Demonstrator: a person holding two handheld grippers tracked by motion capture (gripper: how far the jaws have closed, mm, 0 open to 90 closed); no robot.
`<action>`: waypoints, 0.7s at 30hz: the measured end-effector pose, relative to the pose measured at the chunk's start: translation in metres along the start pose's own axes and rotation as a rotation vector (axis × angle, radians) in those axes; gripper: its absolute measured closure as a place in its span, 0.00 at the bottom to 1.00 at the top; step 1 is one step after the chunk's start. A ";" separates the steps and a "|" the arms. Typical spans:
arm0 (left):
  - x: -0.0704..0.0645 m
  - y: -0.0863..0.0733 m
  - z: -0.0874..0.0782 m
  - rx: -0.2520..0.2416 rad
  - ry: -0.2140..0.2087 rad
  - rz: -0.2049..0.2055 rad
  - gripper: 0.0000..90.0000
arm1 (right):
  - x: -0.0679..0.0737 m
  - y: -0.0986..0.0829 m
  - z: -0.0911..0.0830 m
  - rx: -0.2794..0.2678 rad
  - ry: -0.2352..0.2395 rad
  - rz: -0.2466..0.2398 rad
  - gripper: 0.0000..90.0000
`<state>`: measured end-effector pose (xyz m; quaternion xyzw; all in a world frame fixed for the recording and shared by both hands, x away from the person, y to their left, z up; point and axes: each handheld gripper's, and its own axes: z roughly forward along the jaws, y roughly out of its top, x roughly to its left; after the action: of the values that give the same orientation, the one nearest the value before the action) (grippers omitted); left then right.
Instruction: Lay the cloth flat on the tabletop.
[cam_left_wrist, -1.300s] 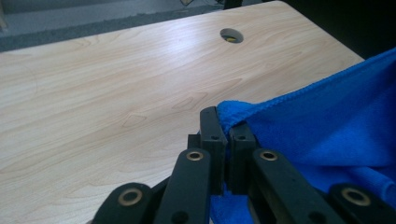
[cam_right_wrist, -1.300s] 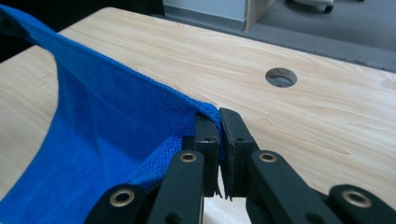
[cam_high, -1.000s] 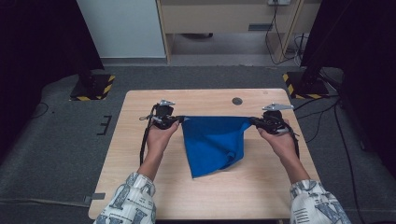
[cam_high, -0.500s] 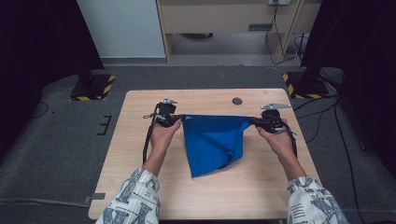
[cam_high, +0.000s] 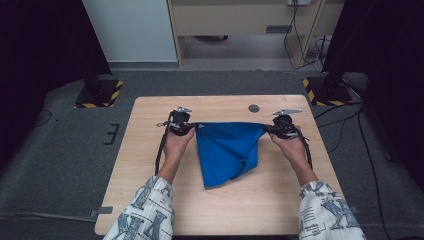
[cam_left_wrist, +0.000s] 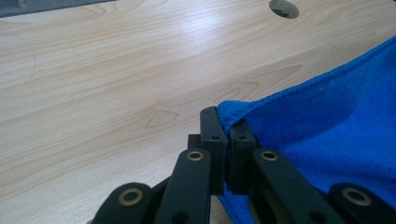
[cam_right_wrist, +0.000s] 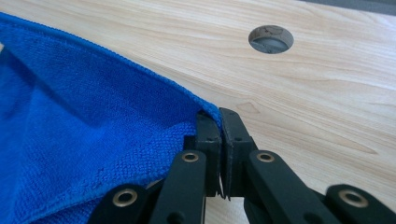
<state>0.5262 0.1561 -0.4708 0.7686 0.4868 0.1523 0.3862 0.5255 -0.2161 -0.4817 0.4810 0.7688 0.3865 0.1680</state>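
Both corners pinned: left tool (cam_left_wrist: 223, 140) and right tool (cam_right_wrist: 219, 135) clamped on the blue cloth (cam_high: 227, 150), stretched above the tabletop (cam_high: 150, 200). Keep tension even, hands level, lower it flat.

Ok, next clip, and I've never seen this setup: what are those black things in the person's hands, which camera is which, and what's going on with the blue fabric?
No robot here: a person holds a black two-jaw hand gripper in each hand. The high view looks down on the light wooden table from above the person's side, with the left gripper at the left and the right gripper at the right. The other two pictures come from cameras riding on the grippers, each looking along its own jaws. In the left gripper view the jaws are shut on a corner of the blue terry cloth; in the right gripper view the jaws pinch the opposite corner. The cloth's top edge is stretched between them, and the rest drapes toward the person. A round cable hole sits in the tabletop beyond.
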 end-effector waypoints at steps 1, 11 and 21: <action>0.000 0.000 0.001 -0.004 0.004 0.003 0.97 | 0.000 0.000 0.003 0.006 -0.001 0.000 0.98; 0.001 0.000 0.004 -0.090 0.030 0.003 0.54 | 0.000 0.003 0.017 0.024 -0.032 0.036 0.72; 0.007 -0.002 0.005 -0.073 0.029 -0.008 0.23 | -0.005 0.010 0.011 -0.014 -0.086 0.077 0.44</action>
<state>0.5310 0.1603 -0.4763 0.7498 0.4895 0.1797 0.4072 0.5408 -0.2135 -0.4815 0.5250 0.7390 0.3772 0.1894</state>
